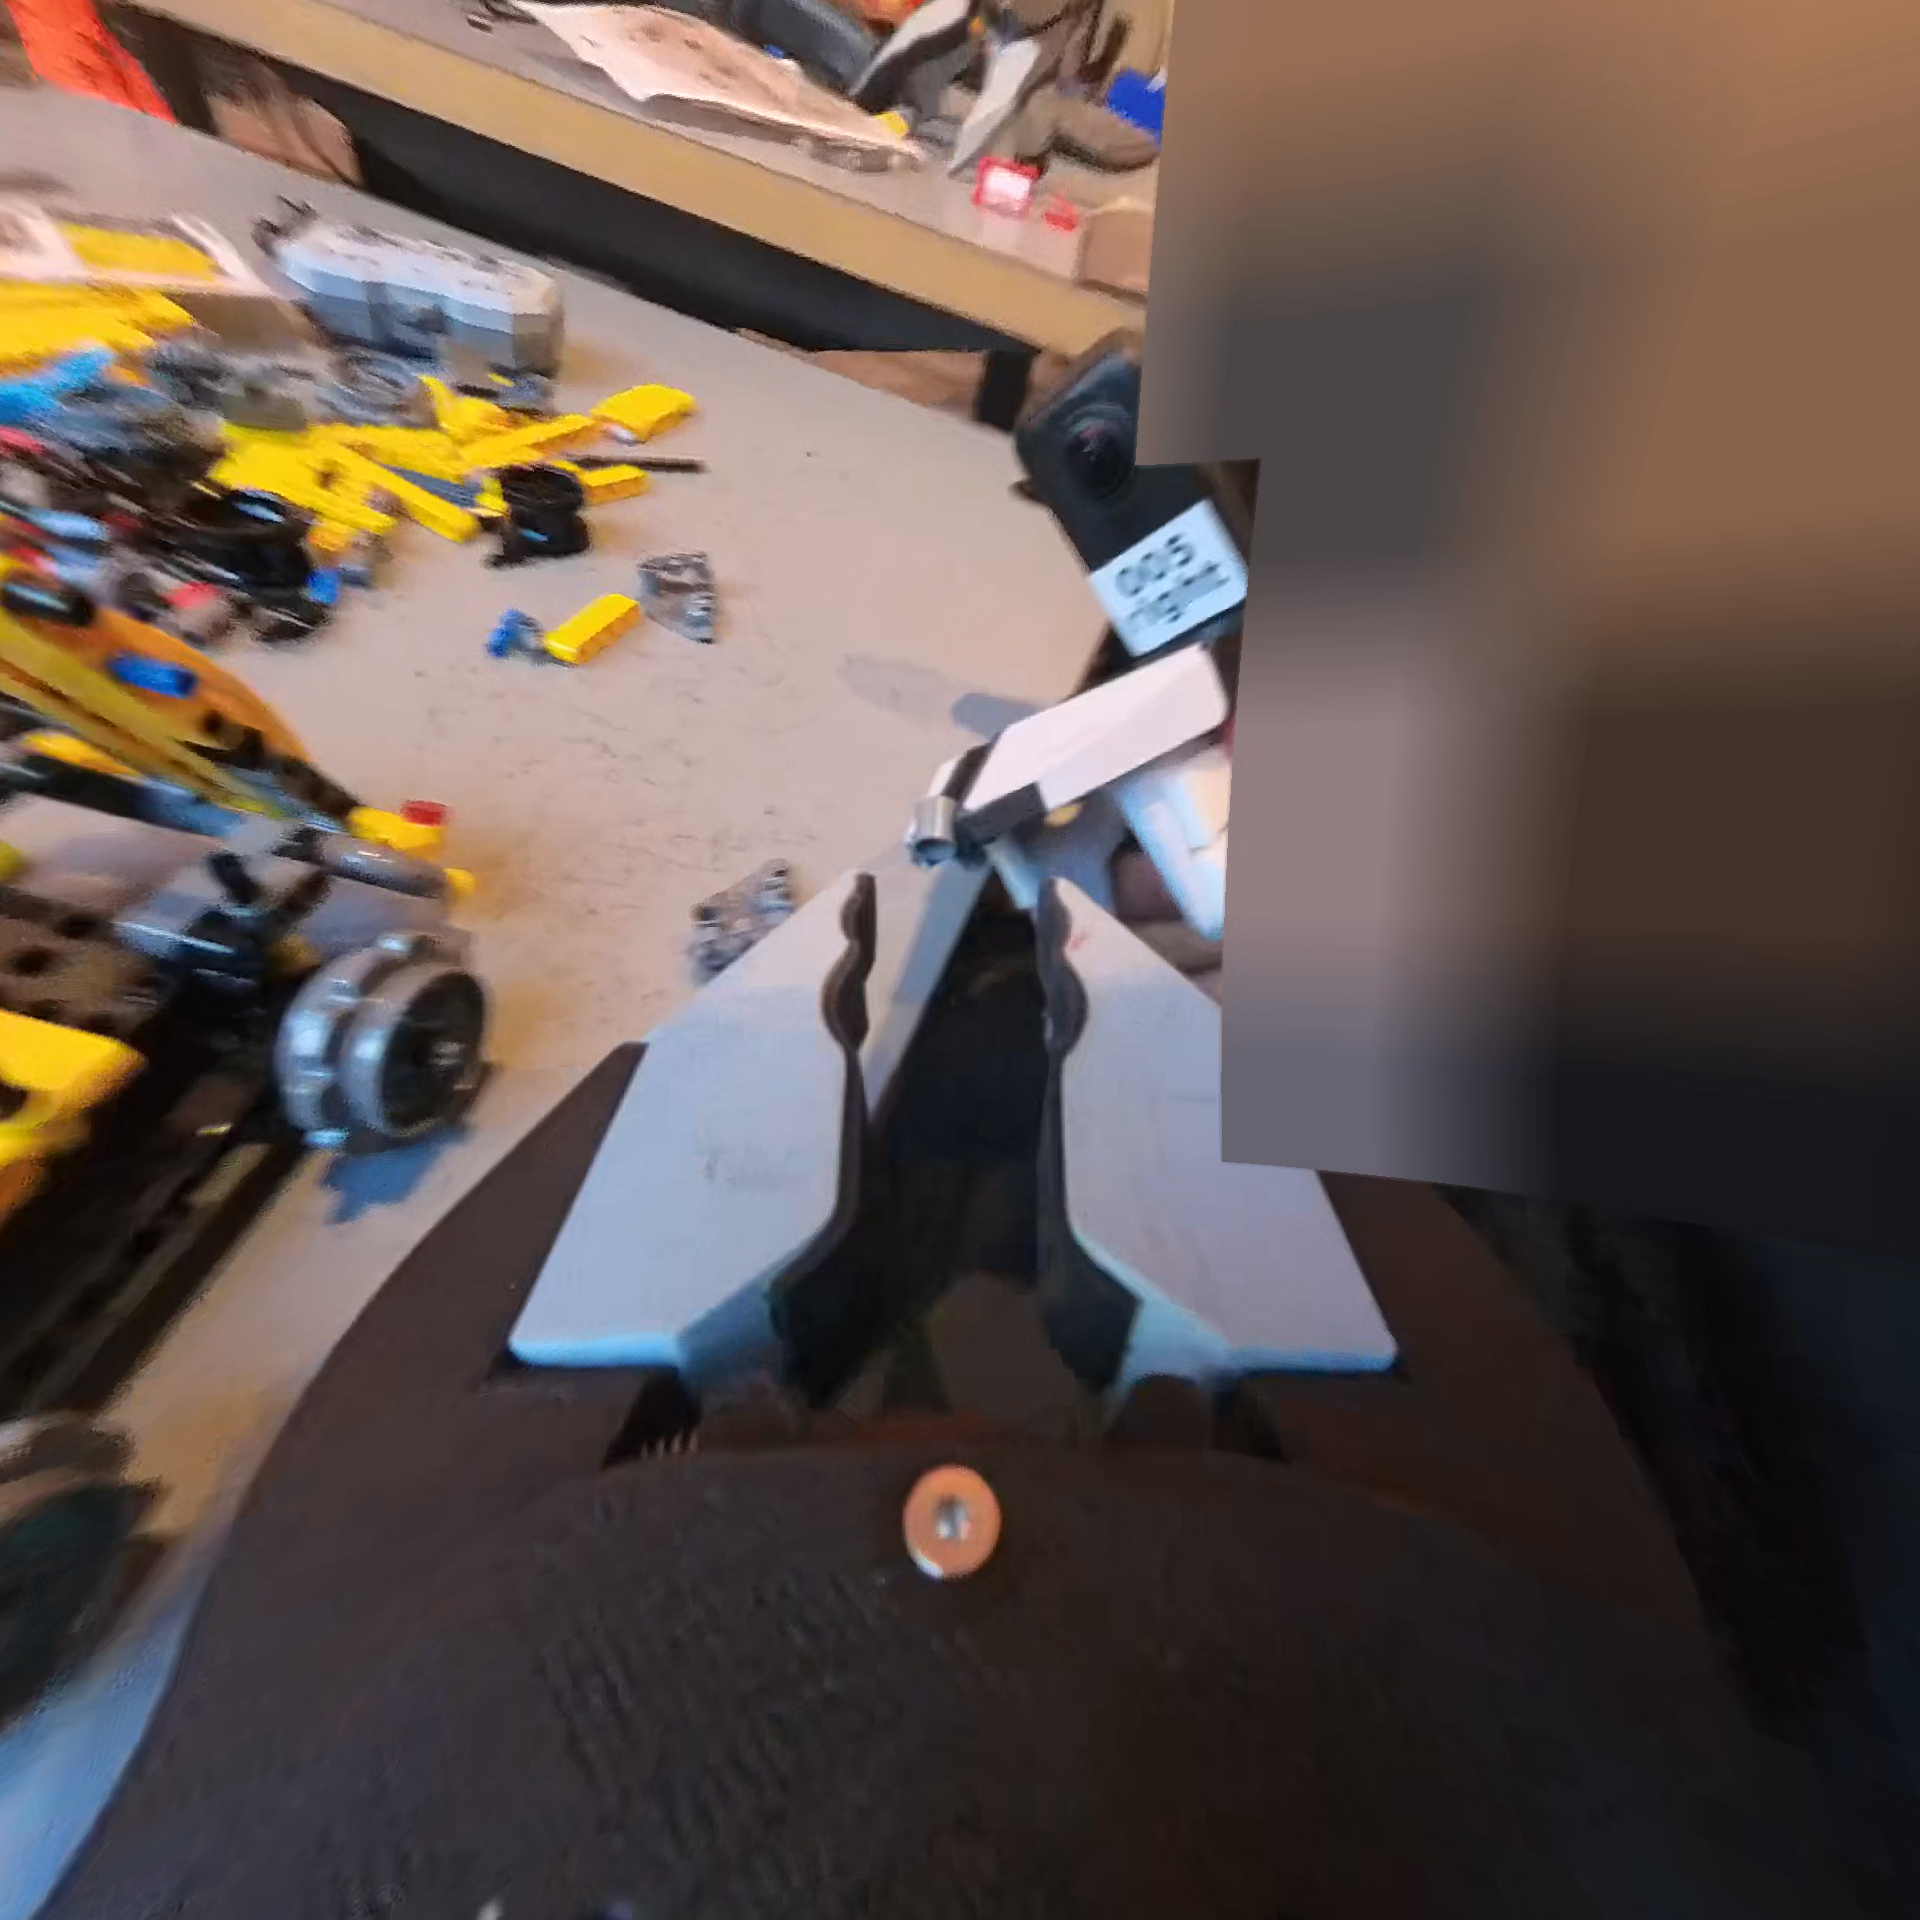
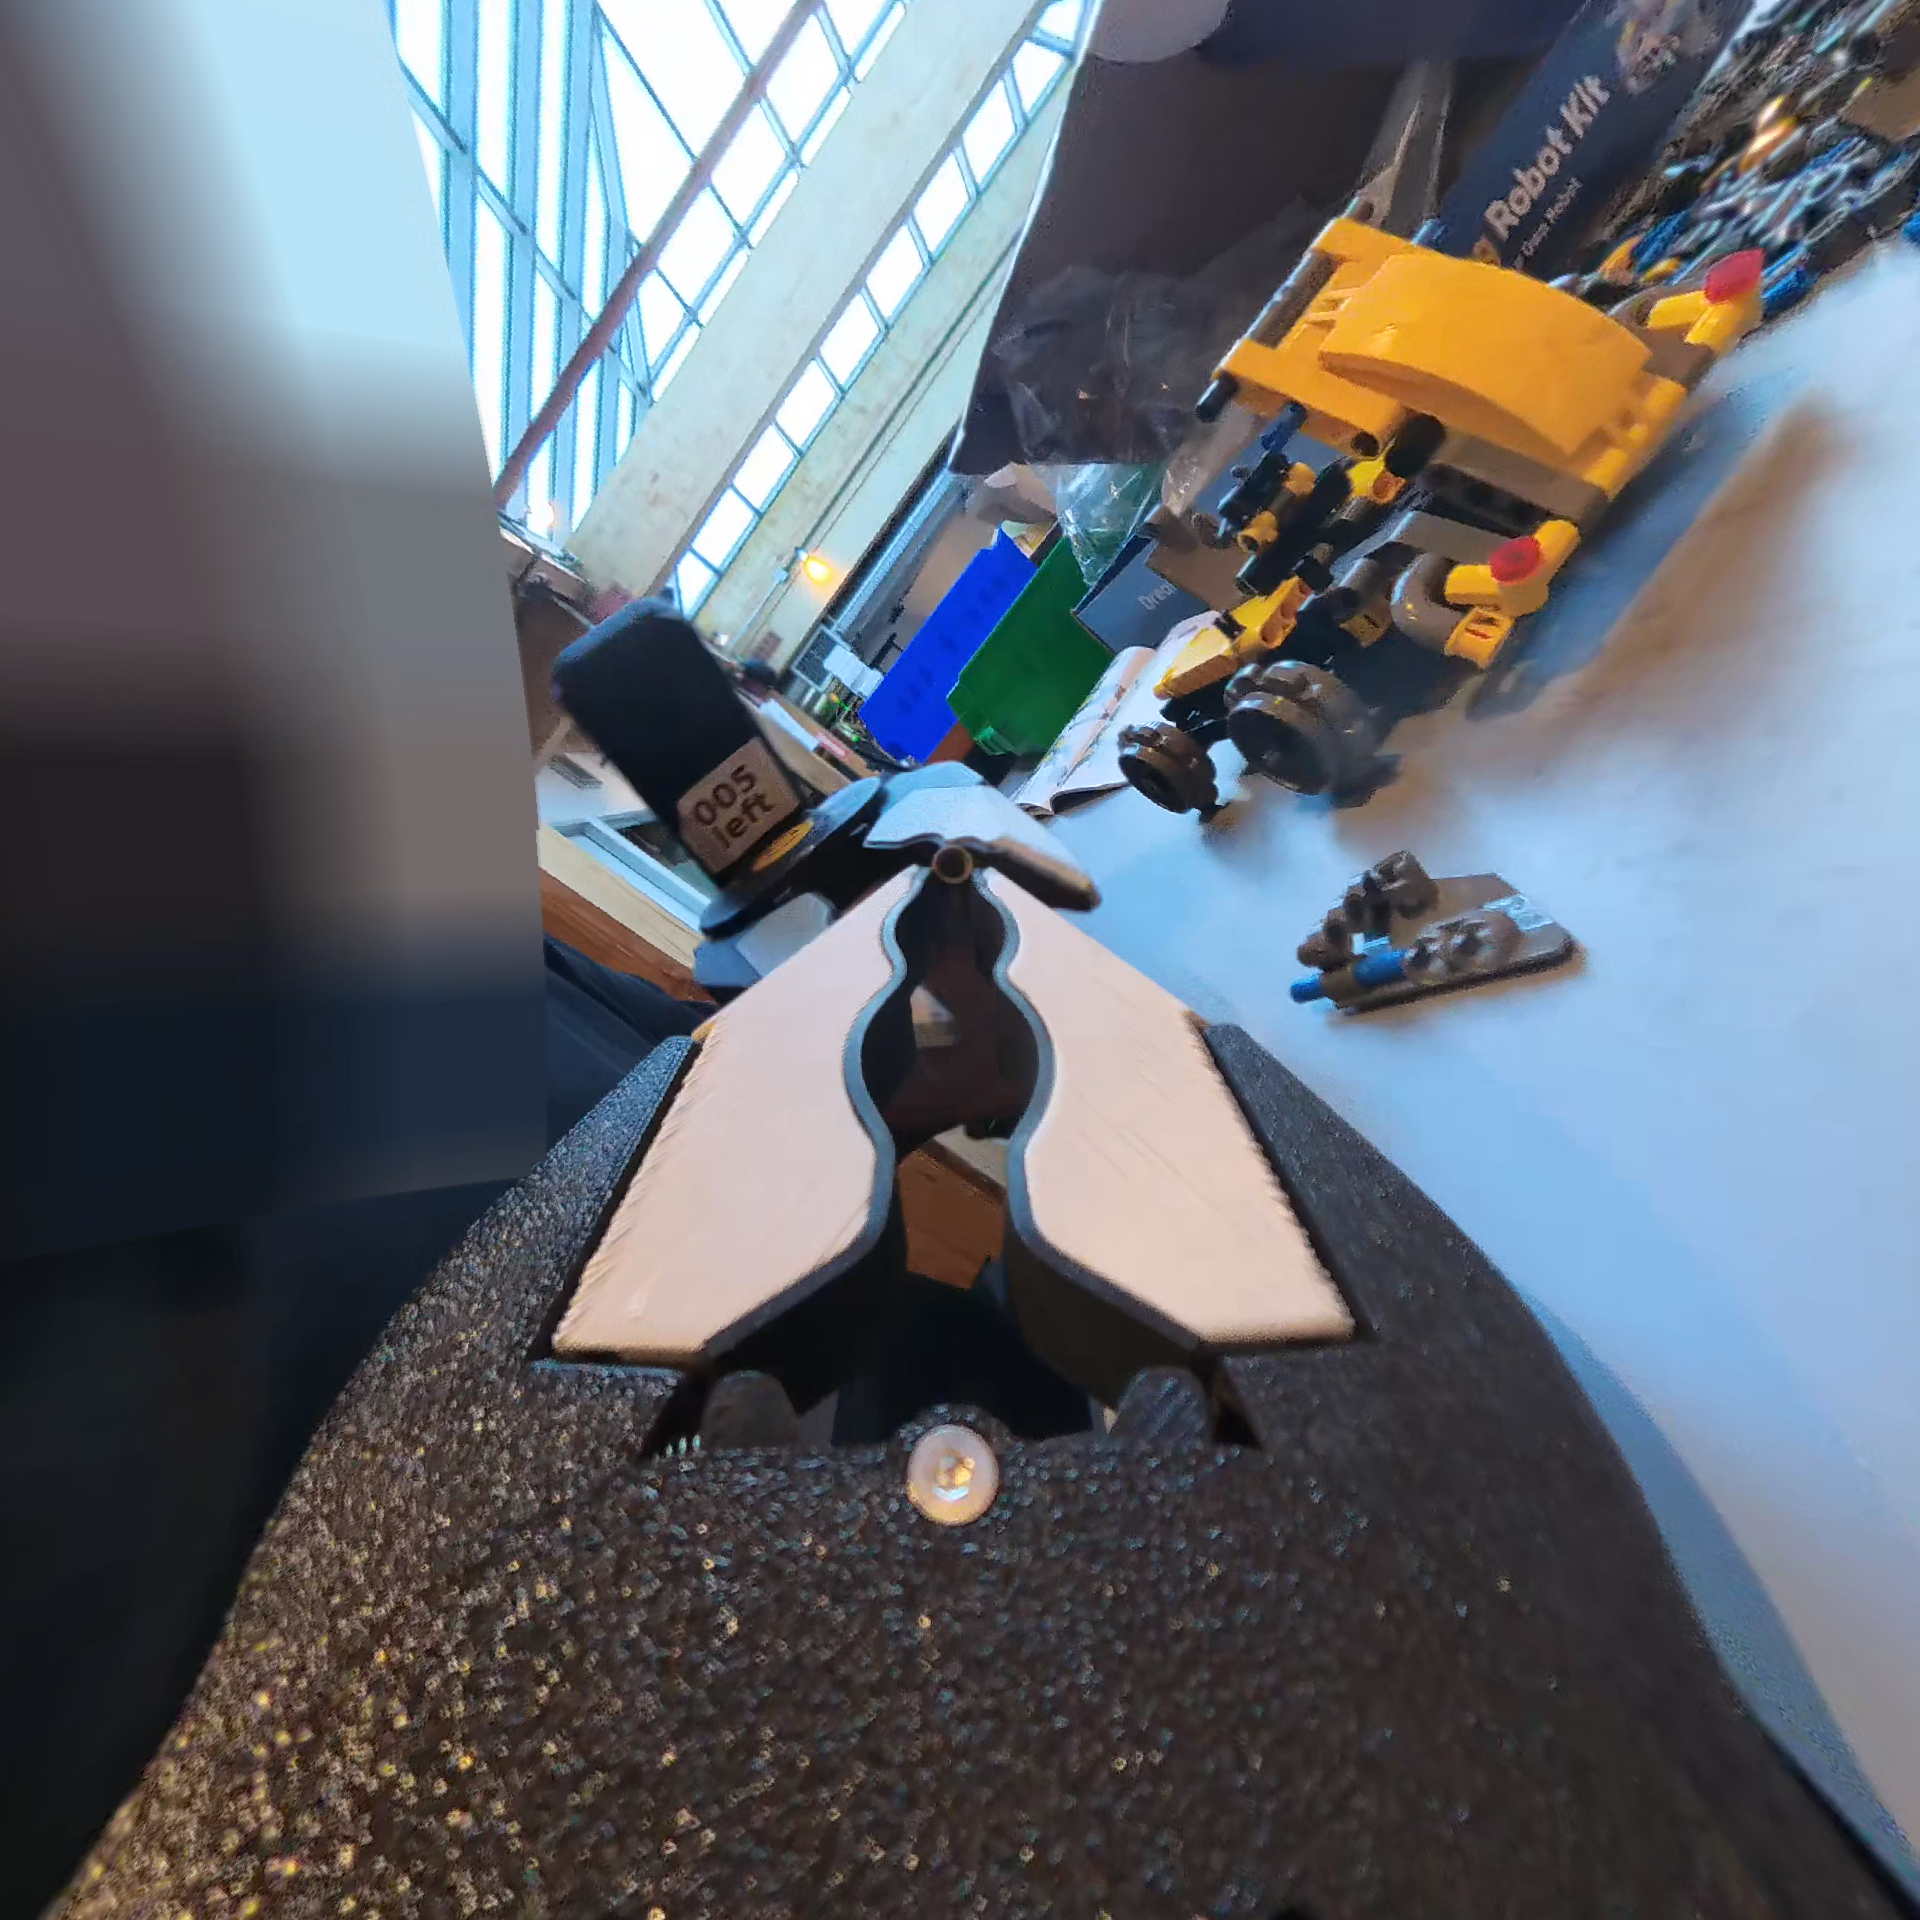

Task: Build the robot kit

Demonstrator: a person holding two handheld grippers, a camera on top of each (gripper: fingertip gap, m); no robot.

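My right gripper (image 2: 951, 873) is shut on a small grey tube-shaped piece (image 2: 952, 860) at its fingertips, held above the table's near edge. In the left wrist view the right gripper (image 1: 940, 836) comes in from the right with the same piece (image 1: 928, 828). My left gripper (image 1: 956, 894) is open and empty, its tips just below and in front of that piece, facing the right gripper. It also shows in the right wrist view (image 2: 971, 826), tip to tip with the right one. A yellow and black toy vehicle (image 2: 1455, 416) stands on the grey table (image 2: 1662, 1091).
The vehicle (image 1: 156, 748) and its grey wheel (image 1: 384, 1049) are at the left. A pile of loose yellow, black and blue pieces (image 1: 343, 468) lies behind. A small grey assembly with a blue pin (image 2: 1434, 935) lies nearby. Blue (image 2: 951, 644) and green (image 2: 1029, 665) bins stand farther back. Left and right tips are no more than a few centimetres apart.
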